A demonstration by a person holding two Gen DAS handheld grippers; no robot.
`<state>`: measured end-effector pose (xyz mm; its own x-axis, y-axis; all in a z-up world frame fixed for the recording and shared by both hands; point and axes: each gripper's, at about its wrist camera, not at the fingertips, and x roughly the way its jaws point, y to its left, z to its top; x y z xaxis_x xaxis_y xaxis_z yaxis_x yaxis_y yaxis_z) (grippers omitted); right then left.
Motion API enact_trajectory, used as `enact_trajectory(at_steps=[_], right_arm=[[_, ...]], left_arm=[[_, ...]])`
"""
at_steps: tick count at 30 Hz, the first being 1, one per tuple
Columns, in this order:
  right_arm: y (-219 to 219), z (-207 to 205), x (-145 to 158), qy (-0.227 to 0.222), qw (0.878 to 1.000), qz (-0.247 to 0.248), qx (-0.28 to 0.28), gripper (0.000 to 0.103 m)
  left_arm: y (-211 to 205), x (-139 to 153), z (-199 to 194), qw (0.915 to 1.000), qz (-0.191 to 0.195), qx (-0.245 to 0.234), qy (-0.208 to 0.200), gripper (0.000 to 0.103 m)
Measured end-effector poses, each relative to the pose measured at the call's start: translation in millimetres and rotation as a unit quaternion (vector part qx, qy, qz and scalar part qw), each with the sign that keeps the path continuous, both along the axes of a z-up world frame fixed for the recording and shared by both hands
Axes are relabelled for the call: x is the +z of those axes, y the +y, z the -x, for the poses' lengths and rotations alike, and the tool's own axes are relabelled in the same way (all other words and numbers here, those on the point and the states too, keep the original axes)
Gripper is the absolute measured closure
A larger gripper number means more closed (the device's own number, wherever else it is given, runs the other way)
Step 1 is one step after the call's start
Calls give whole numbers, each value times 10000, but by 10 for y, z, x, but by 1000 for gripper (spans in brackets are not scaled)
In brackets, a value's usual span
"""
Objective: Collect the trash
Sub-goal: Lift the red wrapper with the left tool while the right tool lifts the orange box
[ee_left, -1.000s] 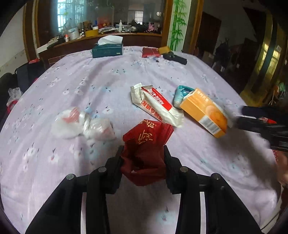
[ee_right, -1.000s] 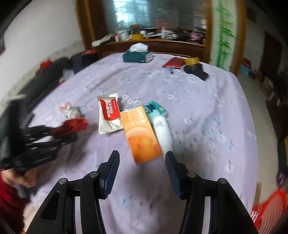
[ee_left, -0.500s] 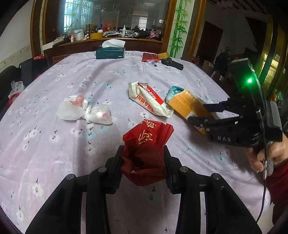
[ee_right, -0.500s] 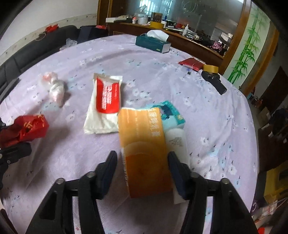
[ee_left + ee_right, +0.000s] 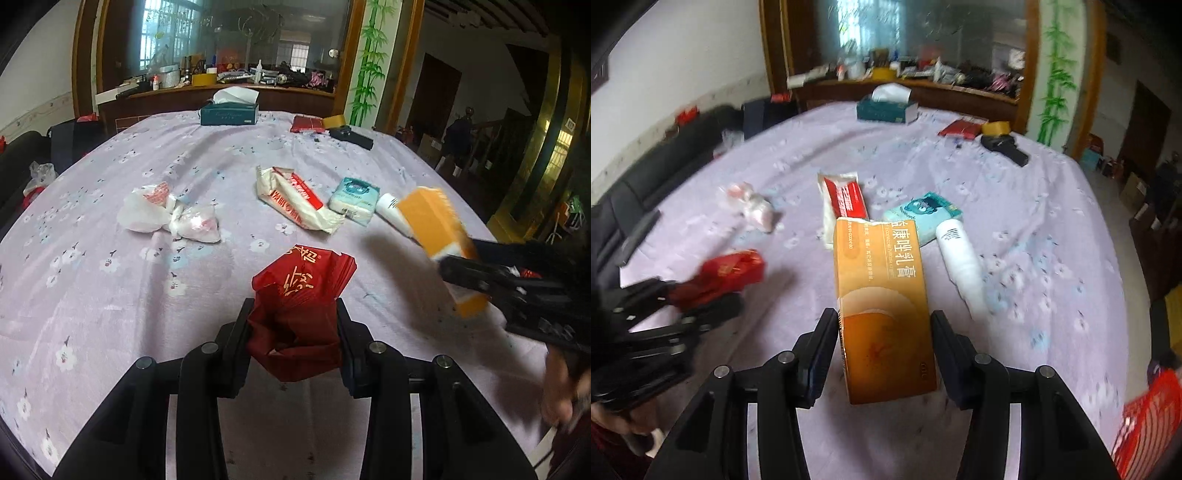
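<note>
My left gripper (image 5: 293,325) is shut on a crumpled red bag (image 5: 301,291) and holds it over the purple flowered tablecloth (image 5: 110,295). It also shows in the right wrist view (image 5: 731,271). My right gripper (image 5: 884,338) is shut on an orange carton (image 5: 884,302) and holds it lifted off the cloth; the carton also shows in the left wrist view (image 5: 439,230). On the cloth lie a red-and-white wrapper (image 5: 295,201), a teal tissue pack (image 5: 354,199), a white tube (image 5: 960,262) and a knotted white plastic bag (image 5: 170,218).
A green tissue box (image 5: 229,112), a red packet (image 5: 306,123), a yellow tape roll (image 5: 334,120) and a black device (image 5: 351,137) lie at the table's far end. A cluttered wooden sideboard (image 5: 221,88) stands behind. A red mesh object (image 5: 1148,417) is low at right.
My right gripper has closed on the orange carton and lifted it off the cloth, uncovering the white tube. My left gripper still holds the red bag, almost unmoved.
</note>
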<state>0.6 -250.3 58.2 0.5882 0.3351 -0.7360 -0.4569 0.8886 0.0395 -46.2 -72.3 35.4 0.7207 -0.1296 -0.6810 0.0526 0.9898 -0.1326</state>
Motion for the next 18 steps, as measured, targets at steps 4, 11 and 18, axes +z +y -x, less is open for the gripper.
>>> enact_trajectory(at_steps=[4, 11, 18], right_arm=[[-133, 307, 40, -271, 9985, -287, -373, 48], [-401, 494, -38, -603, 9917, -559, -993, 48], [-523, 483, -99, -615, 9892, -565, -1209, 48]], left_arm=[[-102, 12, 90, 9997, 25, 71, -214, 65], [-282, -21, 176, 9987, -288, 116, -406, 65], [-291, -52, 135, 9988, -339, 137, -334, 65]])
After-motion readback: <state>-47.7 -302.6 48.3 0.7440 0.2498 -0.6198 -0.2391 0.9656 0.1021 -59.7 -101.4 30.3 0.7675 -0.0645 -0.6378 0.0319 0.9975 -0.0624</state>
